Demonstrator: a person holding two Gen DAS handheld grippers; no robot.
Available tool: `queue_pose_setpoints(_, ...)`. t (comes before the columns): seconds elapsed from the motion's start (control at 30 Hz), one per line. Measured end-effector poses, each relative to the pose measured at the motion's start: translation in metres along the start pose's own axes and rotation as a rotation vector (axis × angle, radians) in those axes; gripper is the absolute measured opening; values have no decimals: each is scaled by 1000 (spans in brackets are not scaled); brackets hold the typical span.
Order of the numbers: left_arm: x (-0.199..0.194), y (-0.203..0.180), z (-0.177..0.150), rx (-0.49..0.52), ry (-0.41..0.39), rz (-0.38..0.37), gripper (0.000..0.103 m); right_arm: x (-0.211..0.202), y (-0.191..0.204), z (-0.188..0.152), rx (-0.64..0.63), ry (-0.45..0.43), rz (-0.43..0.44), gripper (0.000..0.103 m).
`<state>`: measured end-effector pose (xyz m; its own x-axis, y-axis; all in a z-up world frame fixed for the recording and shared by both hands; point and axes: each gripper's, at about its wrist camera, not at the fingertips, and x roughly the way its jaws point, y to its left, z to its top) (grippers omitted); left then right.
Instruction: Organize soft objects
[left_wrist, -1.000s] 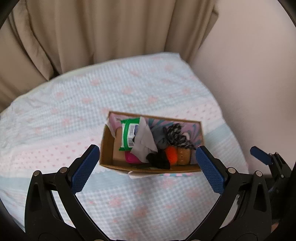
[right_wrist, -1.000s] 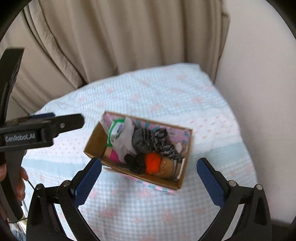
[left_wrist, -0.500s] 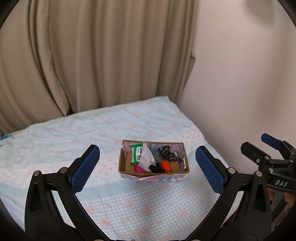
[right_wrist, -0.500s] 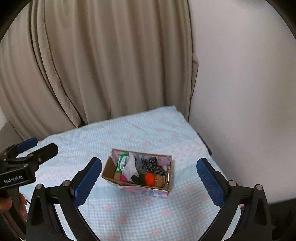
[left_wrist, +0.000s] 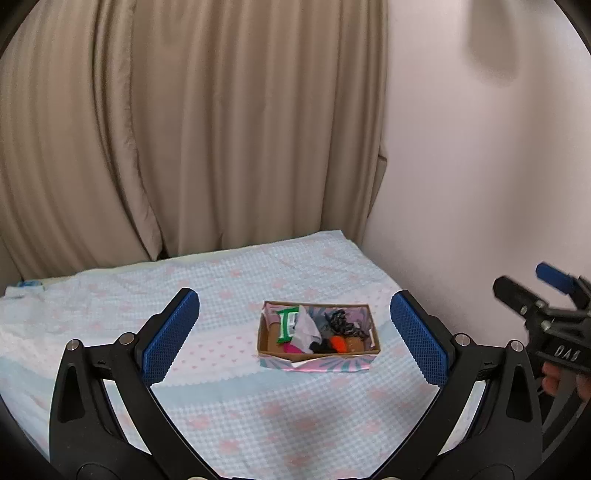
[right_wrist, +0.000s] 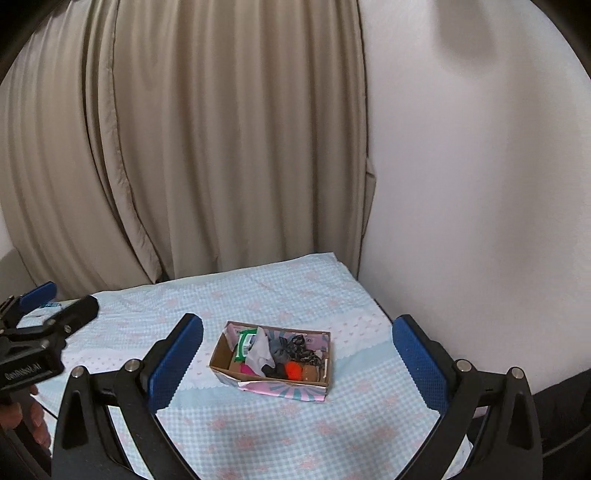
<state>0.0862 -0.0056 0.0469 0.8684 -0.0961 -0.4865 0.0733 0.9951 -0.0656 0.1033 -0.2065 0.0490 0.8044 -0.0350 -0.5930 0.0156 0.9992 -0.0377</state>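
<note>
Left wrist view: the left gripper (left_wrist: 293, 334) hangs above the checked bedspread (left_wrist: 229, 402) with its jaws released wide and nothing between the blue pads (left_wrist: 170, 335). The cardboard box (left_wrist: 317, 360) sits on the bedspread ahead of the gripper, framed between the two fingers but well apart from both. Inside the box lie the soft things: a green-and-white packet (left_wrist: 287, 325) toward its left end, a white cloth (left_wrist: 305, 326) just beside the packet, a black-and-white patterned piece (left_wrist: 341, 322) toward the back right, and an orange ball (left_wrist: 337, 343) near the front wall. Behind the box hangs a beige curtain (left_wrist: 184, 129); to the right of the box stands a pale wall (left_wrist: 480, 166). At the right edge, well to the right of the box, the right gripper (left_wrist: 532, 291) shows side-on, gripped by a hand (left_wrist: 554, 382). Right wrist view: the right gripper (right_wrist: 297, 360) is likewise spread wide and empty, with the box (right_wrist: 273, 386) on the bedspread (right_wrist: 295, 424) between its fingers, touching neither. The packet (right_wrist: 244, 343), cloth (right_wrist: 258, 349) and orange ball (right_wrist: 293, 369) lie in the box as before. Far to the left of the box, the left gripper (right_wrist: 48, 306) shows side-on, its jaws apart, with fingers (right_wrist: 37, 421) on its handle.
</note>
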Motion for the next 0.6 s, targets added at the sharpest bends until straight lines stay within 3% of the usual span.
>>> queue_pose_setpoints(0.6, -13, -5, -6, 19, -49, -14, 103, -17, -2, -4, 27, -37, -16, 102)
